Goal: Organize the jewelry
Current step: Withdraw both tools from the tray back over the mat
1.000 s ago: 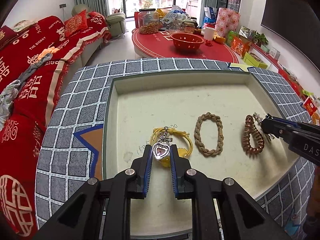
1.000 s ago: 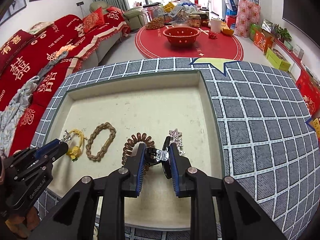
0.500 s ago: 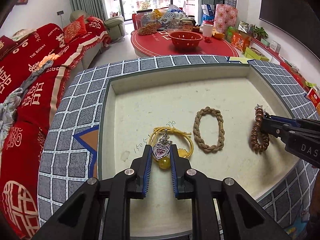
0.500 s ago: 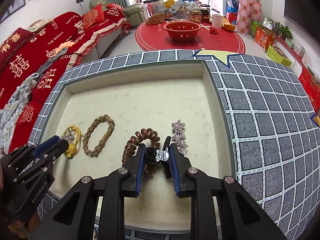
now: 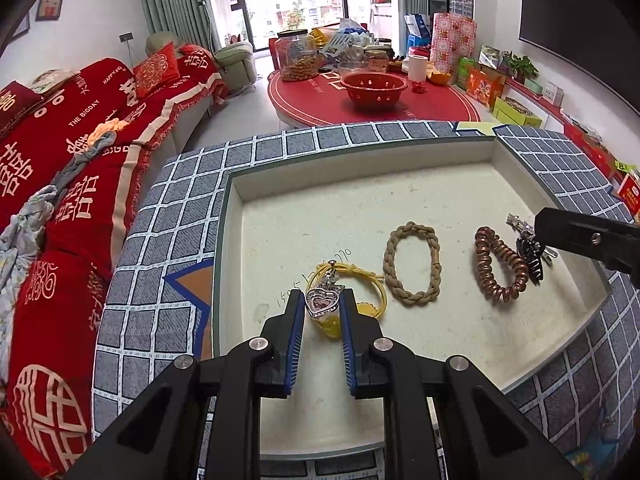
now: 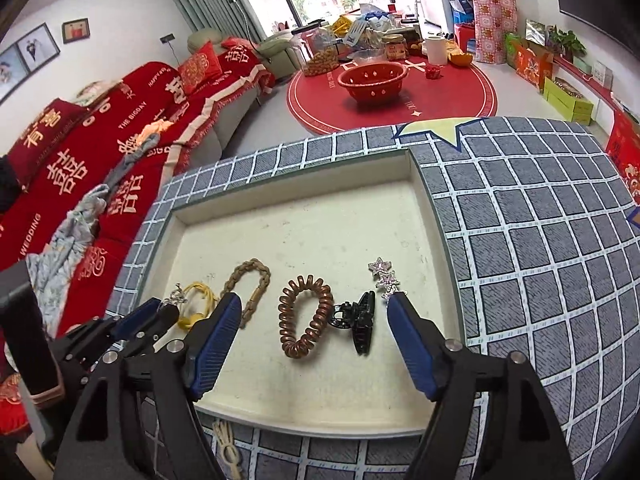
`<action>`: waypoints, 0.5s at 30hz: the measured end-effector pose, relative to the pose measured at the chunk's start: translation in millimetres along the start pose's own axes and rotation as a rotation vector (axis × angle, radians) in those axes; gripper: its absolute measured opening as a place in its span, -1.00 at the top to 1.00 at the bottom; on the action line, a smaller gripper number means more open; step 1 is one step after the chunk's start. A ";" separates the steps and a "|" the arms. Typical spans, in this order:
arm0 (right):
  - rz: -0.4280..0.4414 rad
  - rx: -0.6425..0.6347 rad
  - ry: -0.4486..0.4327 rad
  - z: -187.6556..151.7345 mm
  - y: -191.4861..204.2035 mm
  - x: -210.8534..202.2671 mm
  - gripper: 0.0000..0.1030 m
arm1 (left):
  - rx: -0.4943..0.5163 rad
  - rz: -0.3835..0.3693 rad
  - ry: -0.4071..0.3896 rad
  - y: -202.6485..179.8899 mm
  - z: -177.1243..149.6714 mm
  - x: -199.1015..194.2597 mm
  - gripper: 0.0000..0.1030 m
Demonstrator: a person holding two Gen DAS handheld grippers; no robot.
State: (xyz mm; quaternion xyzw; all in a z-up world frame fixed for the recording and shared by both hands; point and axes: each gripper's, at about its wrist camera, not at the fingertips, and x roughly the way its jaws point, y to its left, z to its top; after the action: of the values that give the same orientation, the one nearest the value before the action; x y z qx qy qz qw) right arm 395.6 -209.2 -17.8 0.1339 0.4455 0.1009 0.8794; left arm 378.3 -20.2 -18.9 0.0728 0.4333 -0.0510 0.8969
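A cream tray [image 5: 400, 184] holds a row of jewelry. My left gripper [image 5: 322, 304] is shut on a silver heart pendant [image 5: 322, 302], held over a yellow cord bracelet [image 5: 360, 280]. To its right lie a tan braided bracelet [image 5: 412, 264] and a copper spiral hair tie [image 5: 498, 268]. My right gripper [image 6: 316, 316] is open and empty. A black claw clip [image 6: 358, 318] lies on the tray between its fingers, next to the spiral tie [image 6: 306, 320]. A silver star clip [image 6: 384, 278] lies just beyond.
The tray [image 6: 312, 220] sits in a grey grid-patterned tabletop [image 6: 540, 240]. A red sofa [image 5: 60, 160] is on the left. A round red table [image 5: 372, 96] with a red basket and jars stands behind.
My right gripper has opened and let go of the black claw clip, which now lies on the tray. It has pulled back and up. The left gripper still holds the pendant.
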 end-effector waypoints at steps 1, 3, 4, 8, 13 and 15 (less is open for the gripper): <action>0.001 0.004 -0.005 0.2 0.1 -2.8 -0.54 | 0.001 0.002 -0.003 -0.3 -0.1 -1.3 0.40; 0.010 0.014 -0.012 -0.7 -0.4 -9.0 -0.54 | 0.004 0.004 -0.009 -0.5 0.0 -5.0 0.40; 0.013 0.019 -0.014 -1.3 -1.0 -11.9 -0.55 | 0.002 0.004 -0.014 -0.2 0.1 -7.4 0.40; 0.013 0.024 -0.025 -5.9 -1.8 -26.6 -0.57 | -0.017 -0.001 -0.021 1.7 0.2 -14.6 0.40; 0.000 0.014 -0.043 -17.6 -3.5 -47.5 -0.59 | -0.016 0.001 -0.036 1.3 -0.6 -25.0 0.39; -0.007 0.006 -0.050 -24.4 -3.5 -57.6 -0.63 | -0.019 -0.003 -0.041 1.3 -1.5 -29.0 0.39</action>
State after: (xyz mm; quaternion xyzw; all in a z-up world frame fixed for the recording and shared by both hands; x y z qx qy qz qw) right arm 342.4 -226.1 10.8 0.1376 0.4243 0.0930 0.8901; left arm 359.5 -17.8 3.1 0.0627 0.4155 -0.0497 0.9061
